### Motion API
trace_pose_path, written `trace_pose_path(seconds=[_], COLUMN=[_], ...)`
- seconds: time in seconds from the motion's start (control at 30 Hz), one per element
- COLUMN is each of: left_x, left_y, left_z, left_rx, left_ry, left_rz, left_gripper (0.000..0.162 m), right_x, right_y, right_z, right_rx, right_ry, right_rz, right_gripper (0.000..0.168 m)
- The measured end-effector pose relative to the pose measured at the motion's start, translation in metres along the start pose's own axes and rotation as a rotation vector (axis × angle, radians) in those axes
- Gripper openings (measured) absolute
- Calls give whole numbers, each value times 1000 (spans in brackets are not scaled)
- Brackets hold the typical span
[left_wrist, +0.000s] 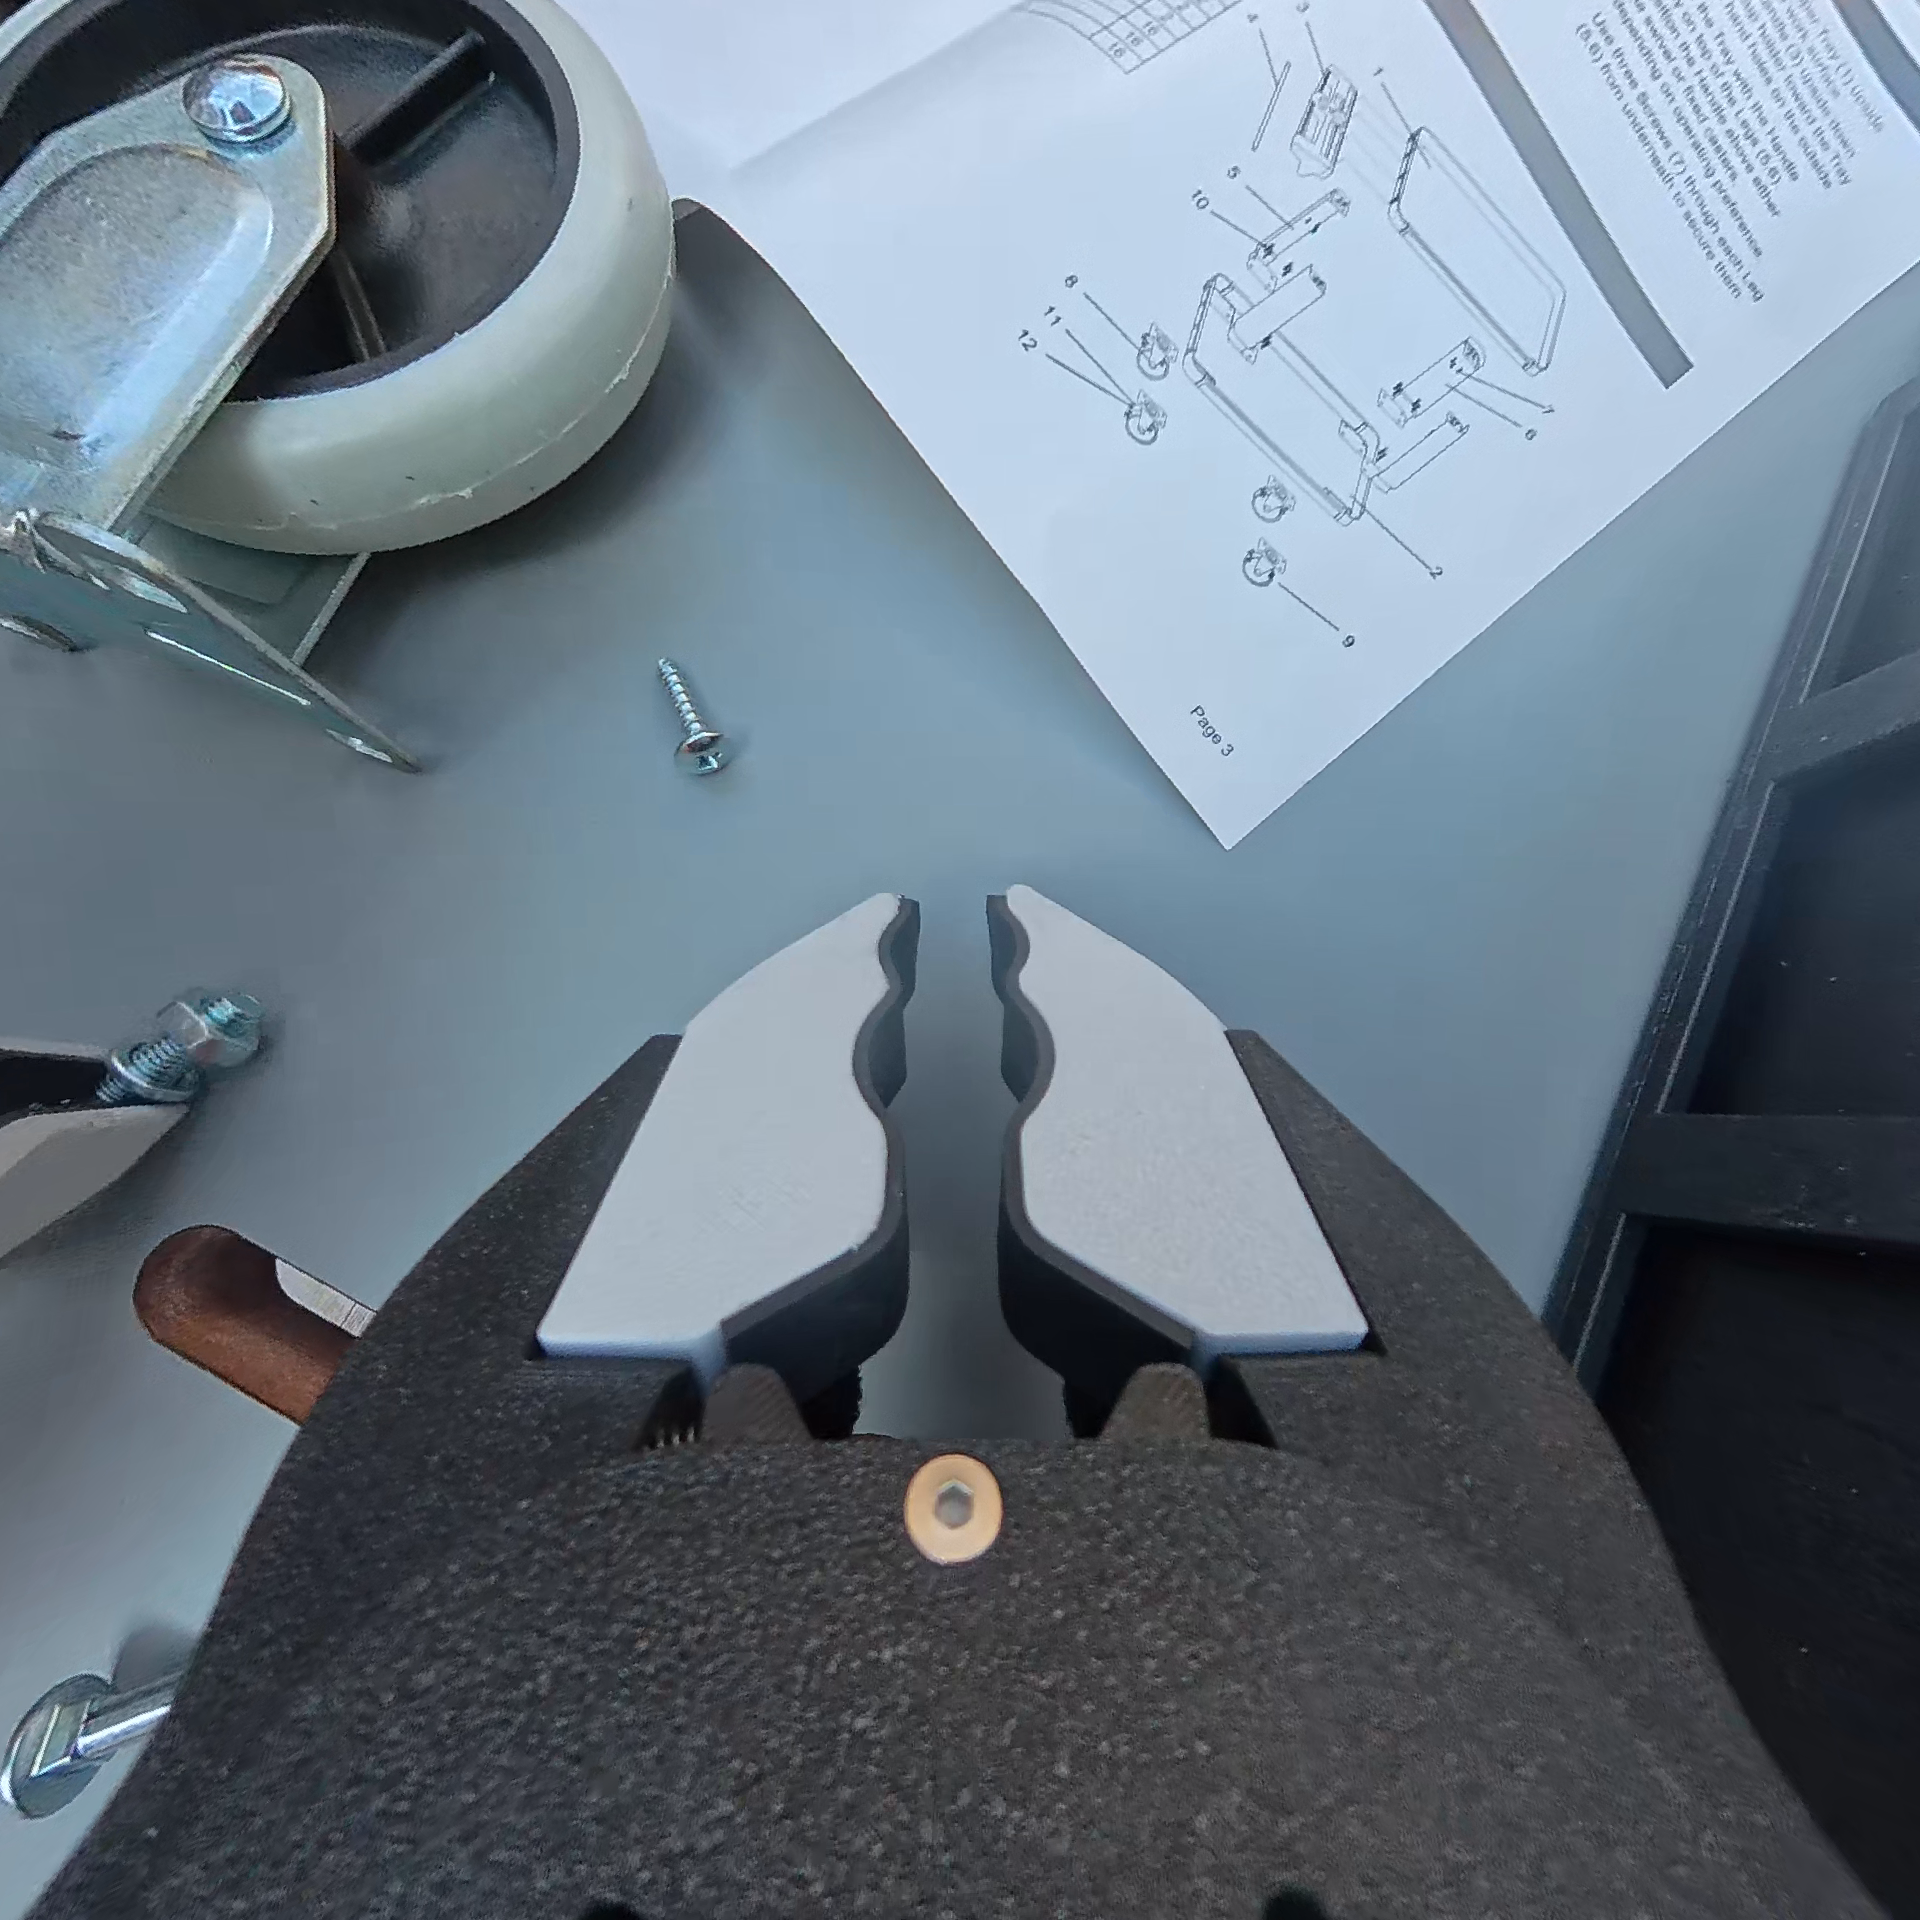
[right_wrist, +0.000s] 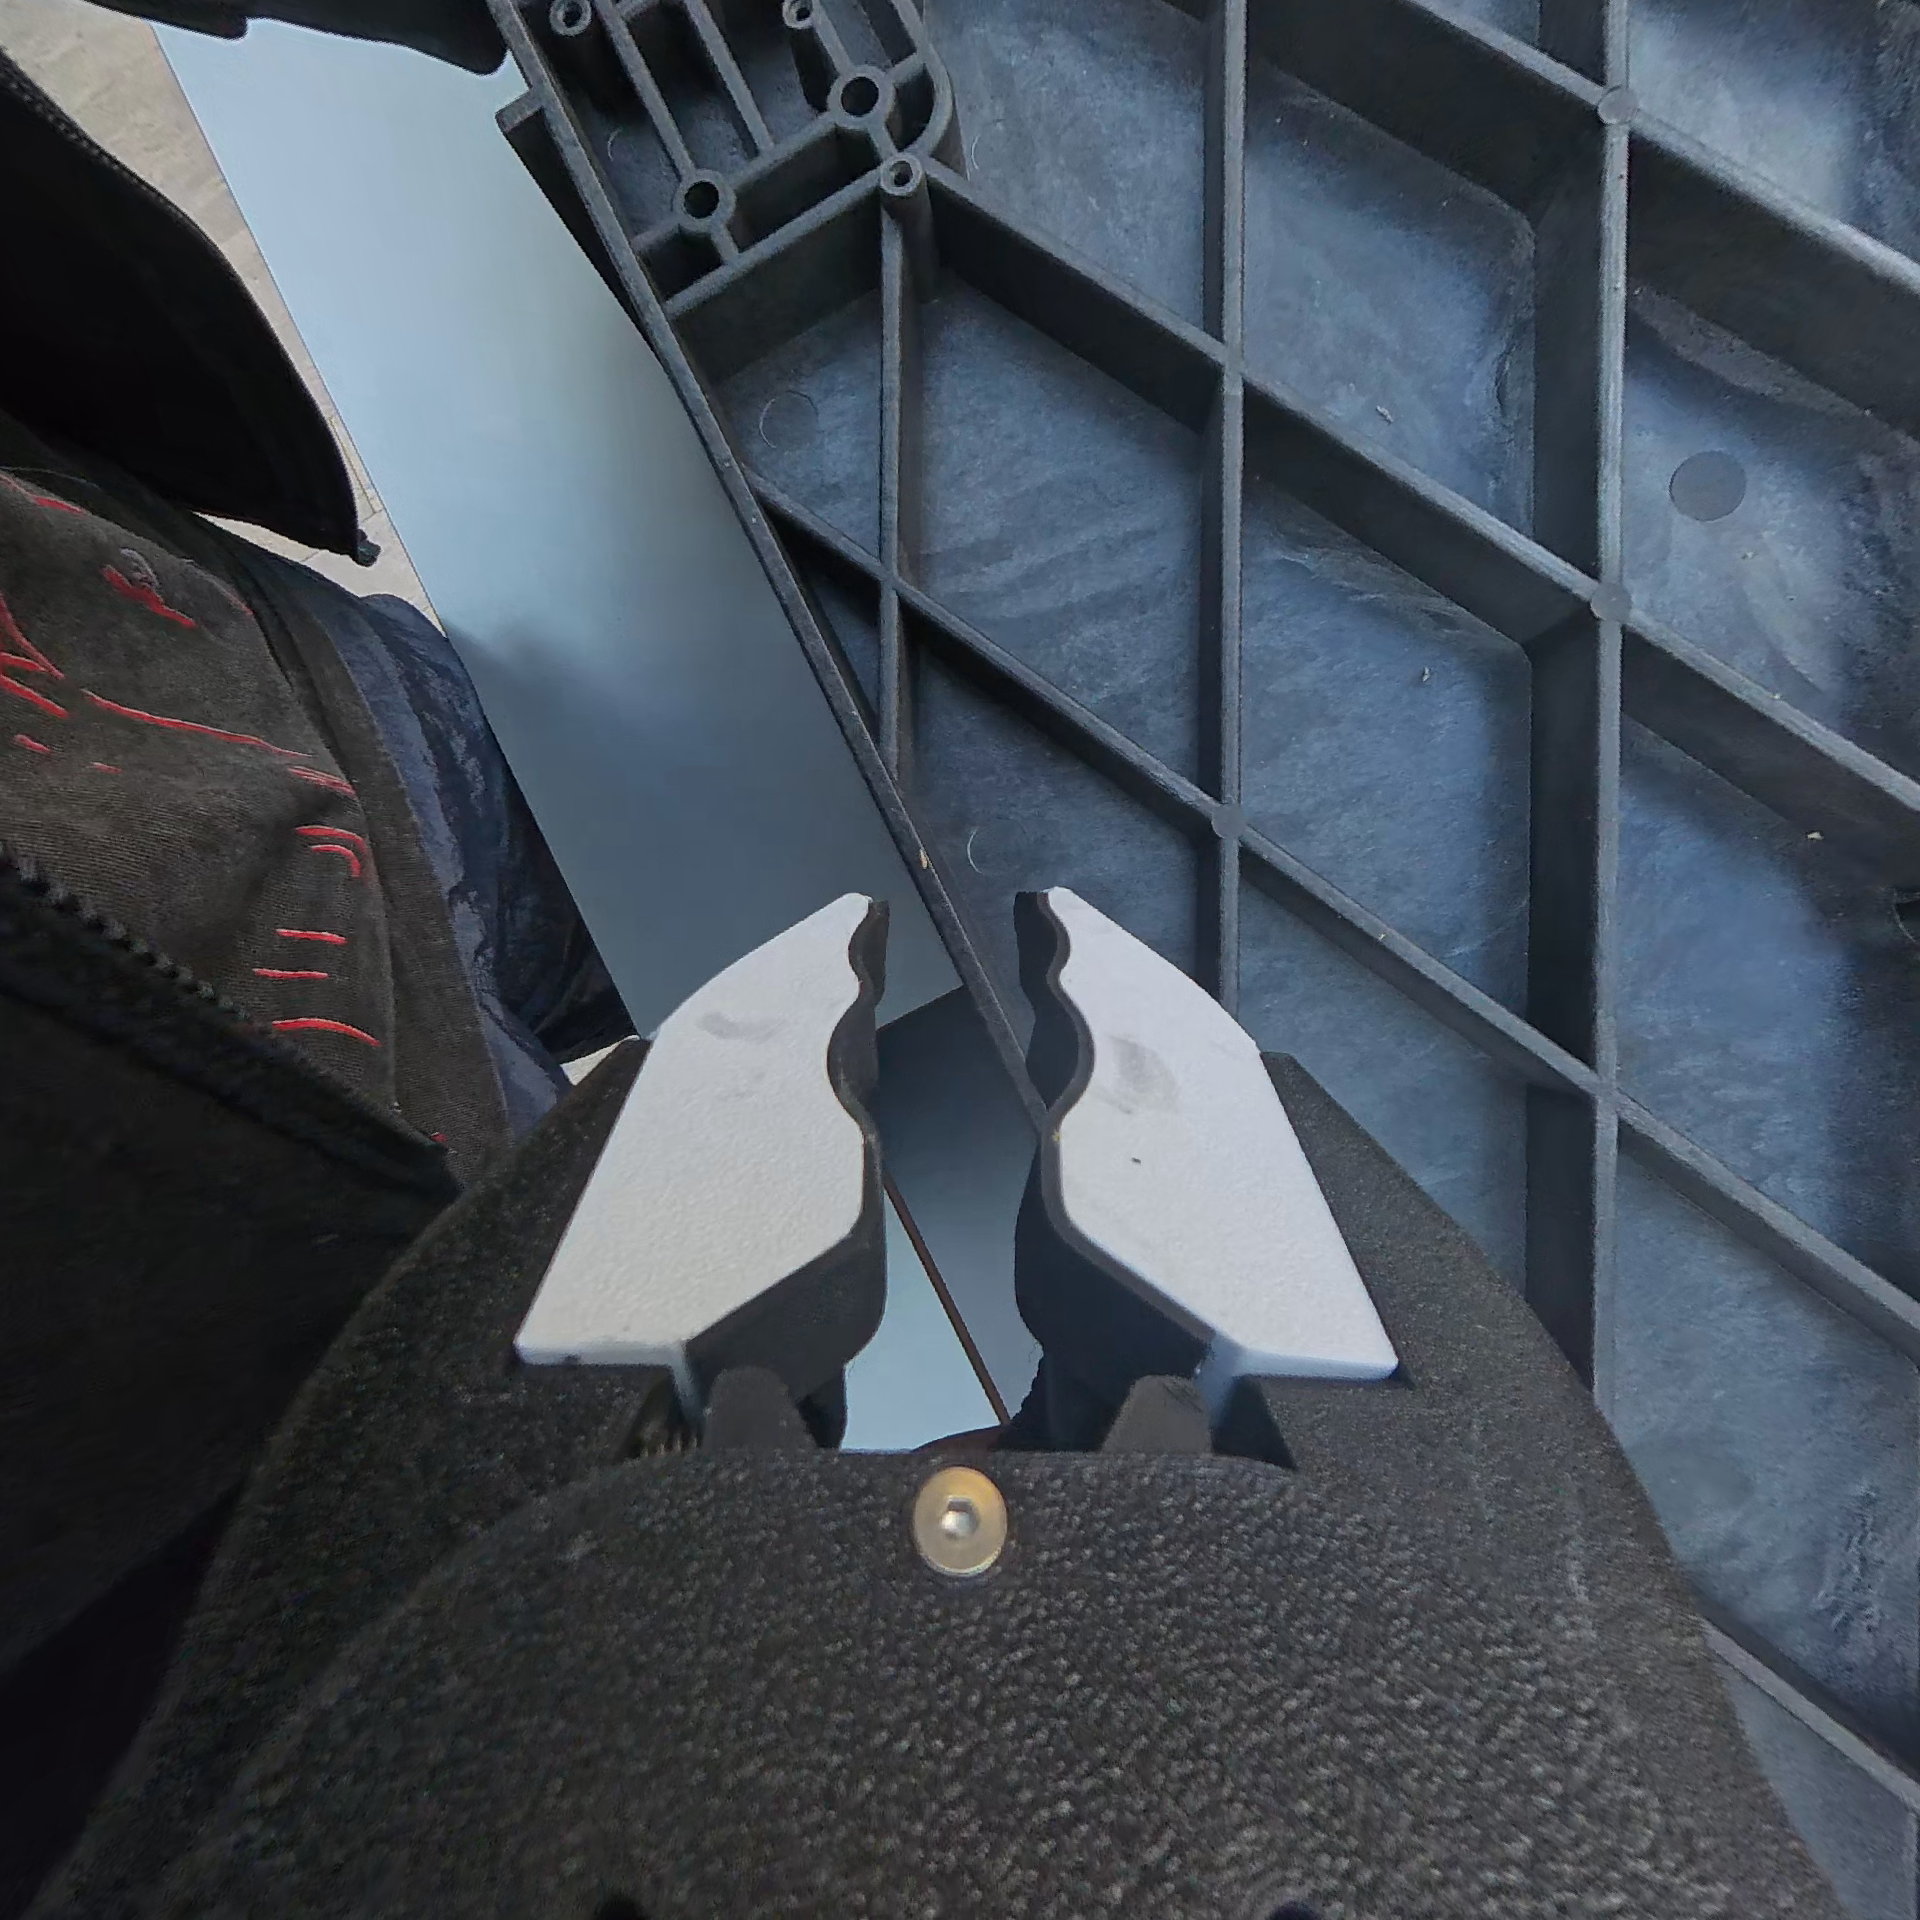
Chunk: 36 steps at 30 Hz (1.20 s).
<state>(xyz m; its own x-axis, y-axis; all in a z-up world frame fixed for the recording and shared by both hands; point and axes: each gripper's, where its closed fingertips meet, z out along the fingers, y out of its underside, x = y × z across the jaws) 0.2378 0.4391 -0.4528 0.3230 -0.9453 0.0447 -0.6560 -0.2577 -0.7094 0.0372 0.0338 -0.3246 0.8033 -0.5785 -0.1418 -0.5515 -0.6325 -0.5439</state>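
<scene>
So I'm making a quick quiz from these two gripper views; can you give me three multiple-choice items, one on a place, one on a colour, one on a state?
1. Where does the loose screw lie?
A. on the instruction sheet
B. on the grey table, between the caster and the sheet
C. inside the black tray

2. What colour is the caster wheel's tread?
A. pale grey
B. red
C. blue

3. How is the left gripper?
A. shut on the screw
B. shut on the sheet
C. slightly open, holding nothing

Answers:
1 B: it rests on bare table, clear of the instruction sheet.
2 A: the tread is pale grey.
3 C: a gap shows between its fingertips.
</scene>
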Motion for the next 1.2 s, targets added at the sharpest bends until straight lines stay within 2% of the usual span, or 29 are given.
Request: trace_pose_path(seconds=[1.2], left_x=[14], left_y=[-21], left_z=[13], left_rx=[35], left_ry=[77], left_rz=[34], left_gripper=[13], right_x=[3], right_y=[-10], right_z=[9], right_rx=[-5], right_ry=[-2], right_rz=[3], right_gripper=[25])
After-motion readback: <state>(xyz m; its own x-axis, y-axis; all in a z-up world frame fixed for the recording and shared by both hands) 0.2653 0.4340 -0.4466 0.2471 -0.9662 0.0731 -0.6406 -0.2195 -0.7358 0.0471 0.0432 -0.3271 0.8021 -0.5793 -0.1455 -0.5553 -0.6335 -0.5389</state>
